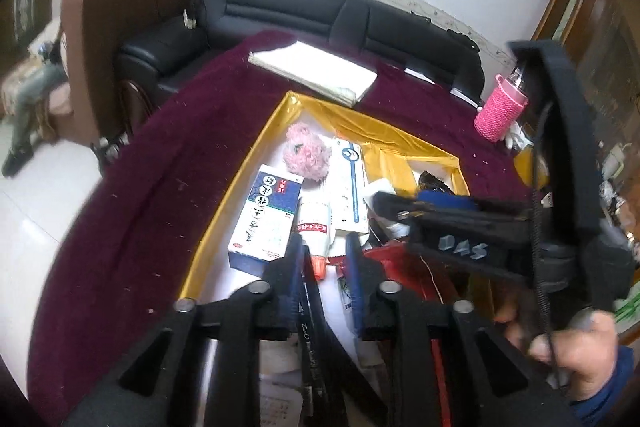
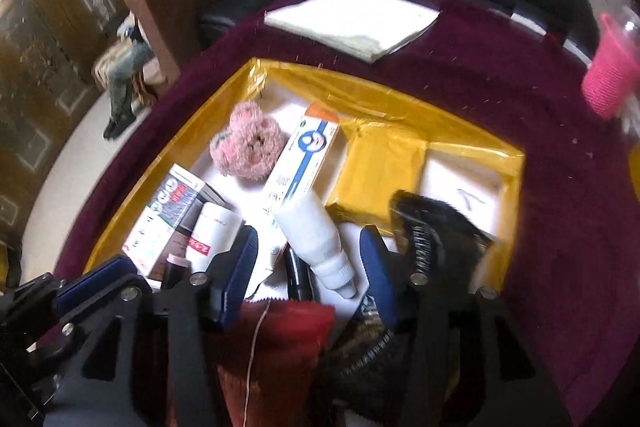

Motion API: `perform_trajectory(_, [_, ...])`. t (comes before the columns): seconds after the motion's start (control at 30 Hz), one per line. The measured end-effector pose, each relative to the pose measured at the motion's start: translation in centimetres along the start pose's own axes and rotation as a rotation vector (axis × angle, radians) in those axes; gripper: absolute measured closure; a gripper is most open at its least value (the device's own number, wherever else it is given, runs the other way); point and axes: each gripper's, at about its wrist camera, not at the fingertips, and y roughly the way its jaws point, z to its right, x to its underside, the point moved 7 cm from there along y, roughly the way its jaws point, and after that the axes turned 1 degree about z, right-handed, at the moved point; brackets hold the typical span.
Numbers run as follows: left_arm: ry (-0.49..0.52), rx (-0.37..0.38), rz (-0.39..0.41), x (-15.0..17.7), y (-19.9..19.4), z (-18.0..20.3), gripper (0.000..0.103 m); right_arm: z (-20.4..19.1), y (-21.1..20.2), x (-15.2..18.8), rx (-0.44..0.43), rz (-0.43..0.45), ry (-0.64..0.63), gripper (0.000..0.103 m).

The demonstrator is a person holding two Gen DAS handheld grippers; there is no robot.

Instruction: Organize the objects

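A maroon-clothed table (image 1: 168, 163) carries a gold-rimmed tray (image 1: 240, 183), white papers (image 1: 316, 71) and a pink-sleeved bottle (image 1: 500, 111).

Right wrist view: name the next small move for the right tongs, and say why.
Probably lower the right tongs slightly and close them on the white bottle. Its nozzle end lies between the open jaws, nothing is gripped yet, and it rests over the long box in the gold-lined tray, so it looks freest to lift.

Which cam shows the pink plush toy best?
Right wrist: the pink plush toy sits large in the gold-lined box, features facing the lens. Left wrist shows it smaller and farther off, mostly as a fuzzy ball.
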Motion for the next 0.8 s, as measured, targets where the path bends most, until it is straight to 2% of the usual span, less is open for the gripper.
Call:
perform_trajectory(0.07, [0.025,-0.029,0.043,0.1,-1.1,0.5,0.062,0.3,-1.3,0.0,0.001,0.031,0.012,0.052])
perform_trajectory(0.1, [0.035,-0.041,0.066,0.1,-1.7,0.6,0.059,0.4,-2.5,0.2,0.006,0.059,0.017,0.051])
perform_trajectory(0.17, [0.059,-0.075,0.127,0.3,-3.2,1.0,0.044,0.7,-4.4,0.6,0.031,0.116,0.016,0.048])
perform_trajectory(0.23, [0.075,-0.114,0.192,0.6,-4.9,1.2,0.036,1.1,-6.4,1.4,0.081,0.180,0.004,0.037])
perform_trajectory(0.37, [0.106,-0.176,0.292,1.9,-7.6,1.9,0.024,1.8,-10.0,4.2,0.117,0.291,0.014,0.026])
perform_trajectory(0.43, [0.128,-0.208,0.327,2.7,-8.5,2.4,0.023,2.3,-11.6,6.1,0.119,0.331,0.045,0.024])
perform_trajectory(0.53, [0.177,-0.277,0.333,4.2,-9.4,2.9,0.018,2.5,-13.6,8.9,0.123,0.392,0.050,0.022])
perform_trajectory(0.6, [0.176,-0.303,0.330,4.9,-9.8,2.9,0.016,2.2,-14.5,10.8,0.140,0.426,0.036,0.022])
perform_trajectory(0.67, [0.181,-0.326,0.351,5.5,-10.5,3.1,0.007,1.8,-15.4,12.6,0.151,0.471,0.026,0.022])
perform_trajectory(0.8, [0.190,-0.351,0.377,6.2,-11.8,3.0,0.001,0.9,-16.9,14.2,0.154,0.549,-0.001,0.021])
